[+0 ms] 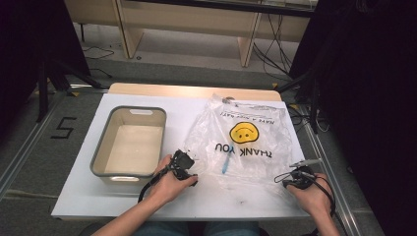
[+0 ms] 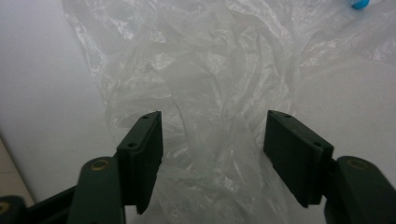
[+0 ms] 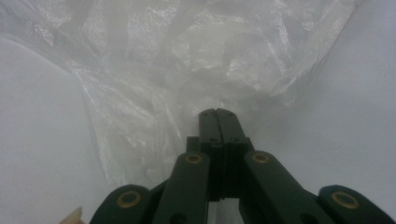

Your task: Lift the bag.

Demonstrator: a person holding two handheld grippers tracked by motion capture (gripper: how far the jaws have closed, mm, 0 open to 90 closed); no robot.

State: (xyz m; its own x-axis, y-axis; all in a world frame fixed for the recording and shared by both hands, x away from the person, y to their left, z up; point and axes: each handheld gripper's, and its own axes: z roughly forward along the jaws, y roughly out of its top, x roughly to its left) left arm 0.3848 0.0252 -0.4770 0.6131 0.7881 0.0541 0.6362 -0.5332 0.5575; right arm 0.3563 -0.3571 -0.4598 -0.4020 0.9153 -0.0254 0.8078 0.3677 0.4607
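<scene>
A clear plastic bag (image 1: 246, 142) with a yellow smiley and "THANK YOU" print lies flat and crumpled on the white table (image 1: 78, 196). My left gripper (image 1: 188, 160) is at the bag's near left edge. In the left gripper view my left gripper (image 2: 212, 135) stands open, and wrinkled film (image 2: 210, 84) lies between and beyond the jaws. My right gripper (image 1: 297, 172) is at the bag's near right corner. In the right gripper view my right gripper (image 3: 217, 113) has its jaws pressed together where the bag's edge (image 3: 196, 70) meets their tips.
A grey-rimmed empty bin (image 1: 101, 152) stands on the table left of the bag, close to my left hand. A small blue item (image 1: 224, 167) lies in the bag. The table's front edge is just below both hands. Floor and shelving lie beyond the far edge.
</scene>
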